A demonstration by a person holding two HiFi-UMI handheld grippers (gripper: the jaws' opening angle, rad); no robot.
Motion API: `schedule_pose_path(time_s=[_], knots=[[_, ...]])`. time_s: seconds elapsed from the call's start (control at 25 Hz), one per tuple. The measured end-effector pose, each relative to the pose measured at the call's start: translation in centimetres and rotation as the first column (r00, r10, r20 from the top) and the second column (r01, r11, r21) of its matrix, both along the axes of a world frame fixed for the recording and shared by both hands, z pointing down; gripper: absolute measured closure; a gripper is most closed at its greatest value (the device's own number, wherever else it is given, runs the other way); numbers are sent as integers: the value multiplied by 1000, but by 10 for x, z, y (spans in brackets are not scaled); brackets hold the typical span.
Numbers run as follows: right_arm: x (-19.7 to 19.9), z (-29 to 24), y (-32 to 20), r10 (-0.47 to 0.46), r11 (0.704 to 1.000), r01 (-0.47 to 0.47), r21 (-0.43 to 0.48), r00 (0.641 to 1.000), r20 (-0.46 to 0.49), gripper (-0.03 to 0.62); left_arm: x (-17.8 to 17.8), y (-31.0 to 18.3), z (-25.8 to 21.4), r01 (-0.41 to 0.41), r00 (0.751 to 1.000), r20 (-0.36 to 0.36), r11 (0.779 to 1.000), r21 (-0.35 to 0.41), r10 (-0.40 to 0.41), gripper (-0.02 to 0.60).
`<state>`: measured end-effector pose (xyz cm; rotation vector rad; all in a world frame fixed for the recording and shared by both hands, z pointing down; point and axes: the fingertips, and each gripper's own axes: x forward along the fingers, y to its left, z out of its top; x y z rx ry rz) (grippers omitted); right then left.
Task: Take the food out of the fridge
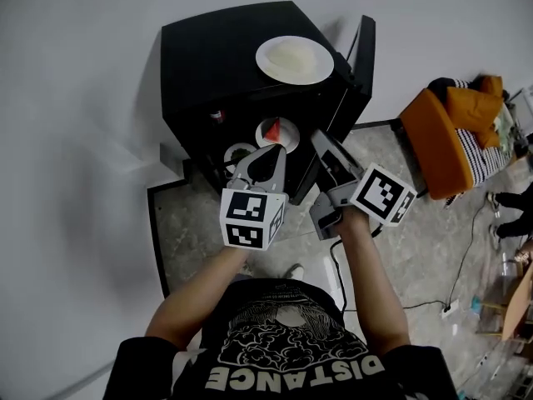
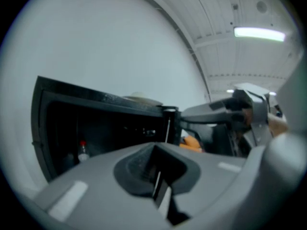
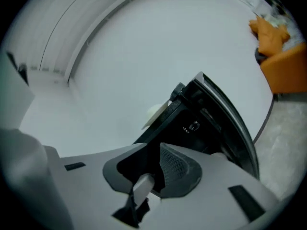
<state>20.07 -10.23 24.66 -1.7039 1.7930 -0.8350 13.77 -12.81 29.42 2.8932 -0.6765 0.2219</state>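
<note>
Head view: taken from high above, faced steeply down. Fridge (image 1: 225, 65) top, plate (image 1: 294, 59) on it, left gripper (image 1: 266, 152), right gripper (image 1: 326, 144) and wearer's chest (image 1: 287, 340) are covered.

Left gripper view: taken low and near open fridge front, faced about level into dark inside. Right gripper is seen at right side.

Right gripper view: rolled, so fridge is shown slanted, from side of open door (image 3: 235, 128). Orange chair (image 3: 288, 71) is seen at upper right.

Fridge and plate are shared by all three views; orange chair by head view and right gripper view.

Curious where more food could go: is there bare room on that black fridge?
Yes: the fridge top is bare left of the white plate. The open front is crowded: red-food dish, greens dish, left gripper close before them.
</note>
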Motion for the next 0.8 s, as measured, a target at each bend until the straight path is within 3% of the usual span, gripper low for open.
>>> schedule_pose_path(time_s=[0.16,0.32,0.44,0.56,0.8], knots=[[-12,20,11,10,995,-39,-91,955,-295,552,1,11,2,-9,1000,3,1000,-8,9,580],[-21,42,17,-6,985,-76,-156,883,-469,573,1,16,6,-18,1000,5,1000,-16,18,580],[-27,54,19,-39,973,-103,-207,810,-586,582,1,18,9,-22,1000,11,1000,-23,22,580],[-32,59,17,-64,969,-103,-225,774,-630,583,0,18,11,-23,1000,17,999,-29,23,580],[-33,63,15,-66,967,-104,-232,777,-625,583,-2,16,13,-25,999,20,999,-29,25,580]])
